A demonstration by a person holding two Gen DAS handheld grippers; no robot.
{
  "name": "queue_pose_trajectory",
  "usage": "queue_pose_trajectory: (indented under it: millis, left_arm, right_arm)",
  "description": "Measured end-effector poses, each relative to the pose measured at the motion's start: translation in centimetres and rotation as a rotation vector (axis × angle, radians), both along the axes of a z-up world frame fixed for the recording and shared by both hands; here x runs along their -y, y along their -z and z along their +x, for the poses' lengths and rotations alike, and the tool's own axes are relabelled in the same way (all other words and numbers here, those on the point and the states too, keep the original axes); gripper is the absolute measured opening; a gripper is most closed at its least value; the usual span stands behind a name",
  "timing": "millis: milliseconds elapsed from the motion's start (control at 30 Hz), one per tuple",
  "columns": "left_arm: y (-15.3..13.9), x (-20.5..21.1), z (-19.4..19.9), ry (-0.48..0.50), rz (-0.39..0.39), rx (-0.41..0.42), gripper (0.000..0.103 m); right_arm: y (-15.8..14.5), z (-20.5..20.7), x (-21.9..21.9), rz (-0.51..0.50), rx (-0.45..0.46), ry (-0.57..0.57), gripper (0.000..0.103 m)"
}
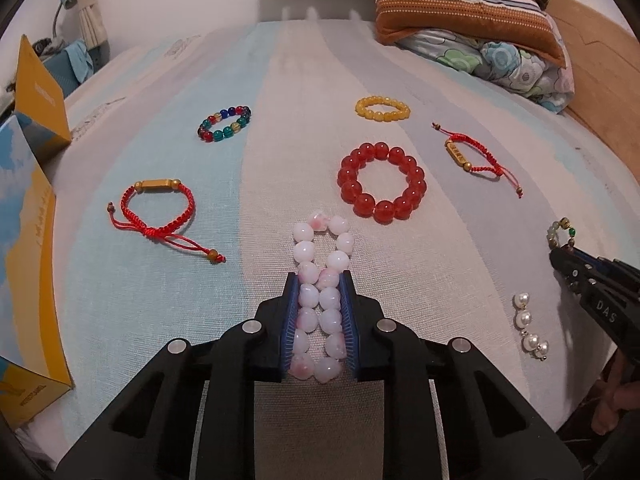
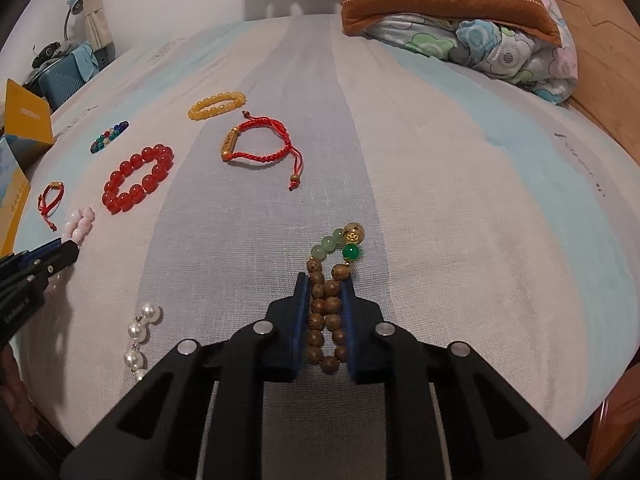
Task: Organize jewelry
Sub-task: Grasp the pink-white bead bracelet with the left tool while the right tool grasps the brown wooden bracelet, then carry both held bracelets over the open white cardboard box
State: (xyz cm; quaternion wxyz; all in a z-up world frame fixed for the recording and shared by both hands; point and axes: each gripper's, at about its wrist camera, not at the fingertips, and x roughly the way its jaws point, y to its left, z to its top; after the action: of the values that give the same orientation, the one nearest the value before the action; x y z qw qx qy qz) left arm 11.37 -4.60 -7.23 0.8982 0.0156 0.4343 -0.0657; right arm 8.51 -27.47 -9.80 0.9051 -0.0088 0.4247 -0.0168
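My left gripper (image 1: 319, 280) is shut on a pink-and-white bead bracelet (image 1: 320, 264), squeezed flat between the blue pads on the striped bed sheet. My right gripper (image 2: 325, 280) is shut on a brown wooden bead bracelet (image 2: 326, 312) with green and gold beads at its far end. The right gripper shows at the right edge of the left wrist view (image 1: 560, 258); the left gripper shows at the left edge of the right wrist view (image 2: 68, 252). A pearl strand (image 1: 530, 326) lies between the two grippers.
On the sheet lie a red bead bracelet (image 1: 382, 182), a yellow bead bracelet (image 1: 382, 108), a multicolour bead bracelet (image 1: 224, 123) and two red cord bracelets (image 1: 160, 208) (image 1: 474, 156). A yellow-blue box (image 1: 28, 216) stands left. Pillows and a quilt (image 1: 472, 20) lie far right.
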Motion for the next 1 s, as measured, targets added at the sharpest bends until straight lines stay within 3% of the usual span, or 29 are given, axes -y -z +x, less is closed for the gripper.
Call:
queue_pose_trajectory:
  millis: [167,233,1000]
  left_arm:
    - [-0.4,-0.5,-0.1,-0.001,-0.028,-0.004,0.020]
    - [-0.6,-0.5,-0.2,0.001,-0.032,-0.002,0.019]
    - [-4.1,-1.0,-2.4,-0.003,-0.033,0.032,0.019]
  right_arm:
    - [-0.6,-0.3,0.1,0.002,0.026,0.002,0.014]
    - [-0.8,-0.3,0.2,0.006,0.032,0.004,0.007]
    - [-4.3,-2.3,0.3,0.043,0.075,-0.003,0.007]
